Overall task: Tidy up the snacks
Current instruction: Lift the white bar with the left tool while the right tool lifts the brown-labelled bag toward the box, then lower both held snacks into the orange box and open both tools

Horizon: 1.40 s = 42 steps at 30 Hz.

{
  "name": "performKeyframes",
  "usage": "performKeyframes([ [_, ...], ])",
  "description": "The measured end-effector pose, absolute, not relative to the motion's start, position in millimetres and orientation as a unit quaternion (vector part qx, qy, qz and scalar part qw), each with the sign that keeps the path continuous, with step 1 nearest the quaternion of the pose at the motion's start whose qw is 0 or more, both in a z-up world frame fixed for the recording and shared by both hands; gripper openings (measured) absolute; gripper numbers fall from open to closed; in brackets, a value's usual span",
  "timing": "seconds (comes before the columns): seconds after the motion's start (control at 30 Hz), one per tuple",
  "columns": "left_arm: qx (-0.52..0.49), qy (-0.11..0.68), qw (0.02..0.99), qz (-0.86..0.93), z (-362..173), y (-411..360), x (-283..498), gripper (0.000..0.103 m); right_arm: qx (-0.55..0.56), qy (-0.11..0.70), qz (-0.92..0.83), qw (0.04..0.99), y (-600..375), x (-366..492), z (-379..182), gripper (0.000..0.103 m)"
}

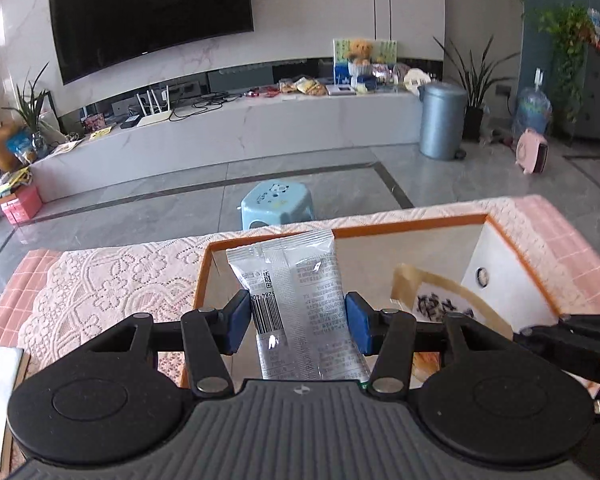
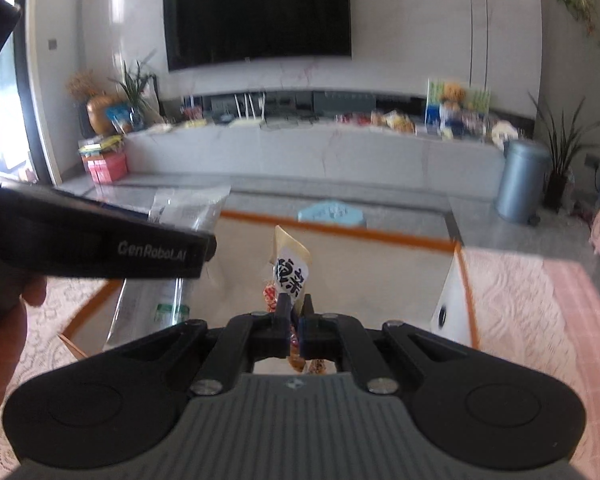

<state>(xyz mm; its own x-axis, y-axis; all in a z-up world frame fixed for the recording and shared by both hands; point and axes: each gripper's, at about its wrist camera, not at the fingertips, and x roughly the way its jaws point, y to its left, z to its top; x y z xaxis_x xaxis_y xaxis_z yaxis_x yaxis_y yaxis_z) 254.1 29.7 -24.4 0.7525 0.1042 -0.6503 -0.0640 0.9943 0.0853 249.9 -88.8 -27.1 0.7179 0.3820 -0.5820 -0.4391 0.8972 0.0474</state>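
— Silver foil first: the left gripper [image 1: 298, 322] has a silver packet [image 1: 300, 304] clamped between its blue pads [image 1: 238, 320], jaws partly spread to the packet's width. Where is it held?

— Over the box [image 1: 496, 256], an orange-rimmed, white-walled container standing on a pink lace cloth [image 1: 112, 280]. The packet stands nearly upright, printed back and barcode toward the camera, its top edge level with the box's far rim.

— And the right gripper [image 2: 295, 314]?

— Jaws pinched fully together on a cream packet [image 2: 290, 268] with bold black characters — a thin wrapper with a red-printed lower part trailing below the pads. It too hangs above the box's open interior, just right of the silver packet.

— Do the two tools meet?

— Close, side by side. The right wrist view shows the left gripper's black body crossing the frame's left, a hand [image 2: 8, 320] around its handle; whether the tools touch cannot be told.

— Beyond the table?

— A blue stool [image 1: 276, 204] on grey tile, a grey bin [image 1: 442, 120], and a wall-mounted television [image 1: 152, 12] above a long white console strewn with clutter.
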Motion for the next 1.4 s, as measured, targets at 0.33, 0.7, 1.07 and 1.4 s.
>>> performKeyframes([
  [0.33,0.060,0.424,0.903,0.020,-66.0,20.9,271.2,0.058,-0.021,0.369,0.232,0.900,-83.0,262.1,-58.9,0.000],
  [0.7,0.067,0.453,0.889,0.028,-71.4,26.2,277.4,0.059,0.061,0.418,0.254,0.870,-85.5,267.9,-62.7,0.000],
  [1.07,0.058,0.442,0.894,0.052,-71.2,34.0,271.9,0.072,0.045,0.456,0.222,0.861,-72.1,278.7,-69.9,0.000],
  [1.4,0.076,0.398,0.912,0.059,-50.6,33.3,249.8,0.080,-0.016,0.484,0.174,0.857,-57.3,301.8,-75.3,0.004],
])
